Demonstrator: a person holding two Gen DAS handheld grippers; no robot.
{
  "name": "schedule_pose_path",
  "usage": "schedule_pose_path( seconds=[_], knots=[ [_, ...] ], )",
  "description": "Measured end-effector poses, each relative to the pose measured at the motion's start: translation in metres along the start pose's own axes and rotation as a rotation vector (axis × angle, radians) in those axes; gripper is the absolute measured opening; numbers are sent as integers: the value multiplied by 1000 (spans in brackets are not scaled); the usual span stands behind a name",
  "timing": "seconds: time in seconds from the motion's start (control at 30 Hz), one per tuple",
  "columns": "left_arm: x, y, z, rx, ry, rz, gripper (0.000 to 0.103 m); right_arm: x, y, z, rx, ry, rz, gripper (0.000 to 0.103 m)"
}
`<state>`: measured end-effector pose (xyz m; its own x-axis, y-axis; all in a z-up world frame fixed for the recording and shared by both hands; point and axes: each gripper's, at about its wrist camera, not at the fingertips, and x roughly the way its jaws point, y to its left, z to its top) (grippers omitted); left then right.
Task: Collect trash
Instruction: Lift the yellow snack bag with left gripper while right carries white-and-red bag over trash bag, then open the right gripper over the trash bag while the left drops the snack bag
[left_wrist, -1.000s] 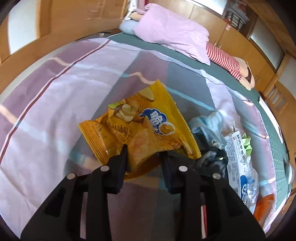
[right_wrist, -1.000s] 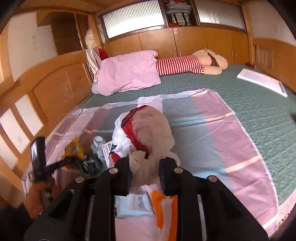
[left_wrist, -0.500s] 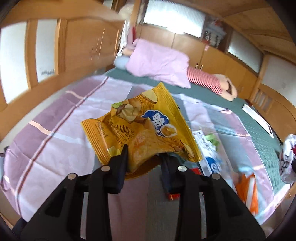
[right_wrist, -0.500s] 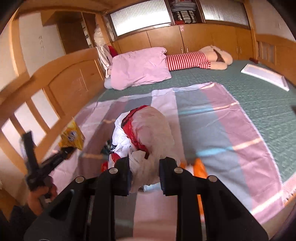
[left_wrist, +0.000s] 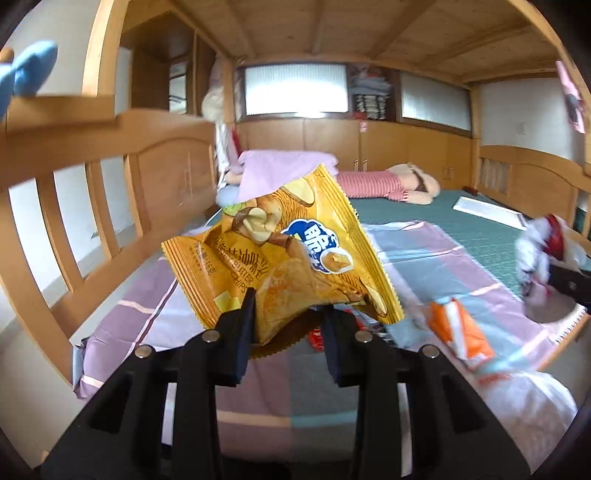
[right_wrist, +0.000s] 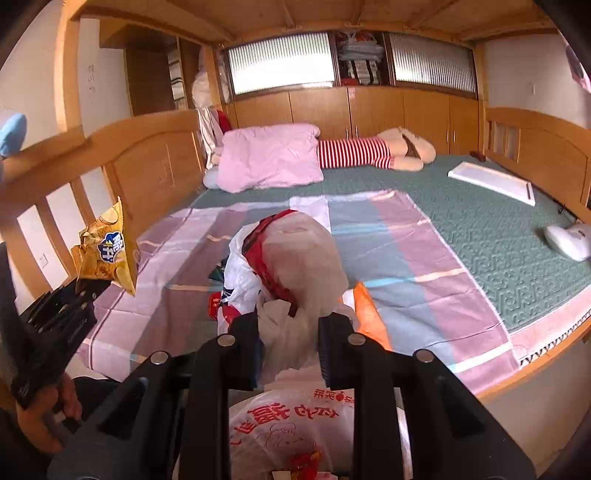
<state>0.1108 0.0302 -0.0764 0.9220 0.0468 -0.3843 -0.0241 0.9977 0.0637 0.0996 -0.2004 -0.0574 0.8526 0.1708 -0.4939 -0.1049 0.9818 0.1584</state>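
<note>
My left gripper (left_wrist: 288, 314) is shut on the lower edge of a yellow chip bag (left_wrist: 284, 254), held up in the air above the striped sheet (left_wrist: 436, 254). The same chip bag (right_wrist: 107, 254) shows at the left of the right wrist view, above the left gripper (right_wrist: 86, 286). My right gripper (right_wrist: 288, 328) is shut on the bunched rim of a white plastic bag with red print (right_wrist: 295, 266), whose lower part (right_wrist: 295, 417) hangs below the fingers. That bag (left_wrist: 543, 254) appears at the right edge of the left wrist view.
Loose wrappers lie on the sheet, an orange-and-white one (left_wrist: 458, 328) and a red one (left_wrist: 316, 338). A wooden bed rail (left_wrist: 92, 192) runs along the left. A pink pillow (right_wrist: 269, 158), a striped plush toy (right_wrist: 369, 151) and a white board (right_wrist: 491, 181) lie farther back.
Both grippers have pulled back and risen from the bed, carrying the chip bag and the plastic bag. The left view has swung up from the sheet toward the room.
</note>
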Motion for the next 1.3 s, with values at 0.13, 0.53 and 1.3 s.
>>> schedule_pose_path(
  seconds=[0.13,0.53,1.3],
  knots=[
    [-42,-11,7,19,-29,2,33,-32,3,0,-20,-51,9,25],
    [-103,-20,19,34,-66,-12,33,-92,-9,-5,-34,-124,8,25],
    [-112,-44,9,92,-52,-58,33,-109,-21,-18,0,-116,28,25]
  ],
)
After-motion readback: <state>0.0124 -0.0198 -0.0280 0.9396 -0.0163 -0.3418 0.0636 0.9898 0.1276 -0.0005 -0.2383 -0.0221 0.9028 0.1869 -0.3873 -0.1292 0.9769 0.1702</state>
